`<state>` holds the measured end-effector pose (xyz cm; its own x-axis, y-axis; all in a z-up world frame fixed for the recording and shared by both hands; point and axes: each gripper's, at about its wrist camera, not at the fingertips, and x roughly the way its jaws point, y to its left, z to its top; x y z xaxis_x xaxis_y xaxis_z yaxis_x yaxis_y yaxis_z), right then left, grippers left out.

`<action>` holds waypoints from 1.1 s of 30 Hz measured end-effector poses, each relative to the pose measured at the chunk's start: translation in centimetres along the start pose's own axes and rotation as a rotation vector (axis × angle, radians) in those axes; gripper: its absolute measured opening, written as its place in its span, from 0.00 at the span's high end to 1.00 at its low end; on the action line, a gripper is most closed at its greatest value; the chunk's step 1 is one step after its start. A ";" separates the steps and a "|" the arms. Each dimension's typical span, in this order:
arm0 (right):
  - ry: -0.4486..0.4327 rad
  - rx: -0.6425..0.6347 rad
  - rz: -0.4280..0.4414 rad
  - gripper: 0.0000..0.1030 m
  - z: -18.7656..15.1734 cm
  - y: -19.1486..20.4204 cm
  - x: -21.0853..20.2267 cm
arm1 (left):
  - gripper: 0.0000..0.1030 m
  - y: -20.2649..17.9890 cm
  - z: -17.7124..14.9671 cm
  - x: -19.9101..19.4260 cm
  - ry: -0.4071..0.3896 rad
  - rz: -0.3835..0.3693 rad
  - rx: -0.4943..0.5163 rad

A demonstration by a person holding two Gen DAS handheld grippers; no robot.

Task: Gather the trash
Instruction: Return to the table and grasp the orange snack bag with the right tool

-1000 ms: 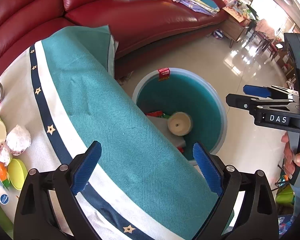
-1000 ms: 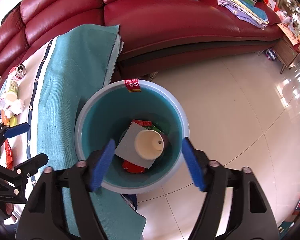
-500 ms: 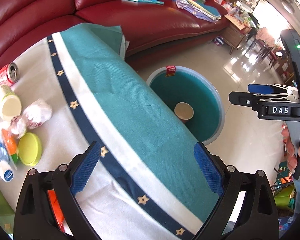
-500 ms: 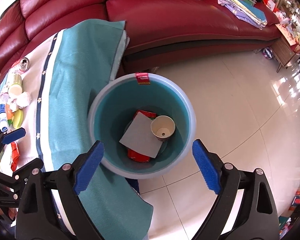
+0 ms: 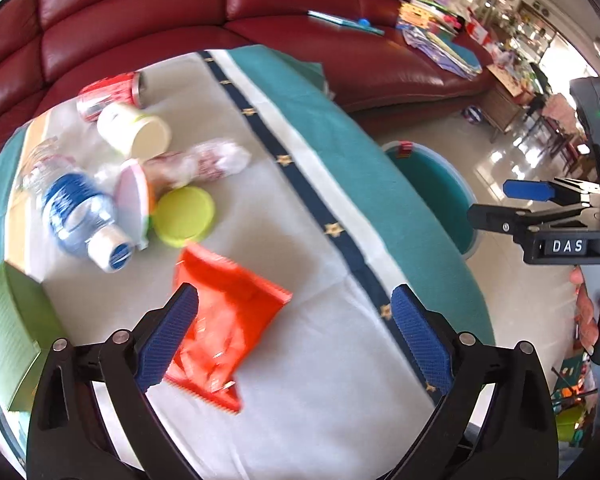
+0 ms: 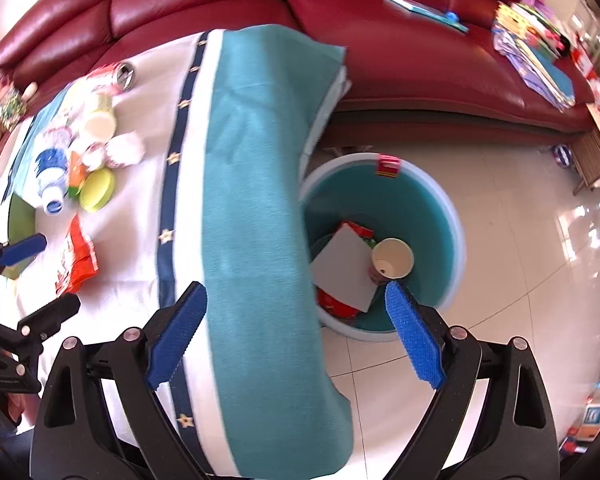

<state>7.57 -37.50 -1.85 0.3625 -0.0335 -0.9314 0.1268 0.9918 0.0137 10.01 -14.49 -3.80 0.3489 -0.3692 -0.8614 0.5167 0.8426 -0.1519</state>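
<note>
We are holding our left gripper (image 5: 294, 334) over the cloth-covered table (image 5: 324, 380), its blue jaws spread wide with nothing pinched; the near corner of an orange snack wrapper (image 5: 224, 320) is lying on the cloth under the left jaw, apart from it. Our right gripper (image 6: 296, 334) is hanging over the table's edge, its jaws having just been opening and now standing spread wide with nothing between them but the teal border of the tablecloth (image 6: 256, 220) far below. Just beyond the wrapper, the rest of the trash is sitting in a loose cluster on the white cloth: a yellow-green lid (image 5: 183, 222) touching a clear plastic bottle with a blue label (image 5: 78, 216) lying on its side, a crumpled clear wrapper (image 5: 204, 162) beside them, then a white cup (image 5: 134, 130) tipped over and a red drink can (image 5: 110, 94) lying behind it. A green box (image 5: 10, 332) is resting at the table's left edge. On the floor beside the table, the teal trash bin (image 6: 456, 240) is standing open, and we are seeing a paper cup (image 6: 392, 258), a grey card (image 6: 346, 272) and red wrappers (image 6: 336, 306) already lying inside. Farther back, a red leather sofa (image 6: 400, 60) is curving around the table, carrying a stack of papers (image 6: 540, 56) at its far end.
</note>
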 end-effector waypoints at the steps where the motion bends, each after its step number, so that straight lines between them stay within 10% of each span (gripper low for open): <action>1: 0.008 -0.016 0.007 0.16 0.0 1.1 0.1 | 0.05 0.9 -0.4 -0.4 -0.002 0.007 -0.012; 16: 0.101 -0.197 0.097 0.16 -2.2 15.5 1.8 | 0.05 13.5 -7.7 -7.7 -0.047 0.117 -0.150; 33: 0.169 -0.020 0.107 0.16 -2.0 19.7 6.5 | 0.05 23.0 -11.9 -9.3 -0.055 0.151 -0.272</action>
<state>10.56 -17.92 -8.40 0.2127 0.0920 -0.9728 0.0769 0.9909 0.1106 9.32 12.99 -5.08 0.4510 -0.2463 -0.8578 0.2304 0.9607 -0.1547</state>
